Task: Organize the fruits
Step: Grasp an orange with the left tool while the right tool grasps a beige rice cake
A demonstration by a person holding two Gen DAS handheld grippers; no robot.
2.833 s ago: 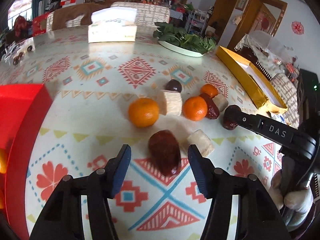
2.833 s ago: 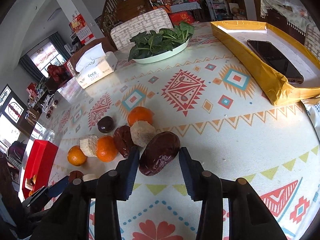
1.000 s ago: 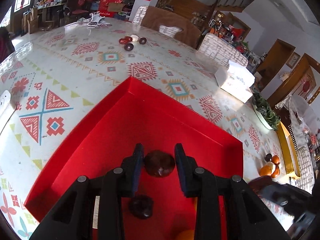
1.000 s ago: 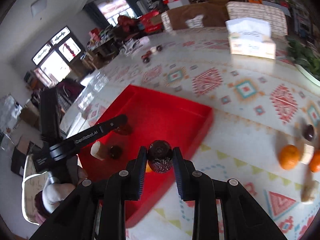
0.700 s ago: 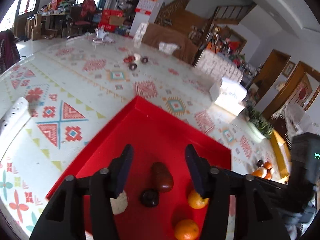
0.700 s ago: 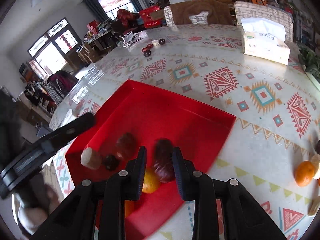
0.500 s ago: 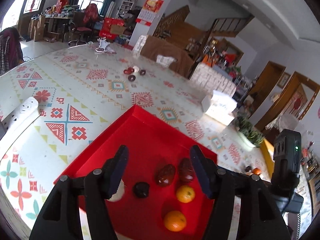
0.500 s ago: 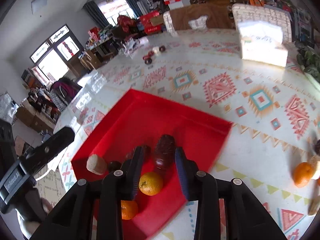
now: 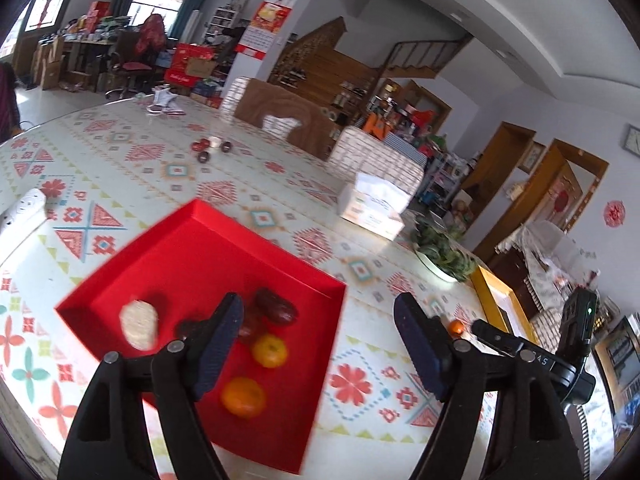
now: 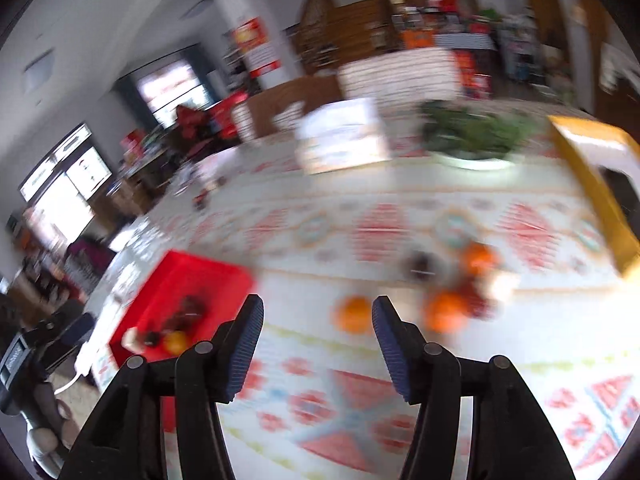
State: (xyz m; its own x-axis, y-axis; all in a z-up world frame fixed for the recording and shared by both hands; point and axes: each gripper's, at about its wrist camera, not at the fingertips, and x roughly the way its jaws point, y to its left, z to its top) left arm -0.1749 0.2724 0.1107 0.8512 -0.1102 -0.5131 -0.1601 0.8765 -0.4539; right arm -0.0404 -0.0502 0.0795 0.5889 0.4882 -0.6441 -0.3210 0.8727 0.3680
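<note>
Heading for the next pickup: the right gripper (image 10: 318, 344) is spread wide and empty, with a loose orange (image 10: 354, 315) just ahead of its gap and more fruit ahead to its right. The left gripper (image 9: 318, 344) hovers spread and empty too; the red tray (image 9: 324, 364), already holding oranges and dates, sits below and to its left. I'd slow down first (the right view is pretty blurry), centre the orange between the fingers, then close gently.

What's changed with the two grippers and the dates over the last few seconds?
Both dates were carried from the fruit pile to the red tray and let go. The left gripper and the right gripper are now open and empty, the right swinging back toward the pile. The remaining pile stayed put.
</note>
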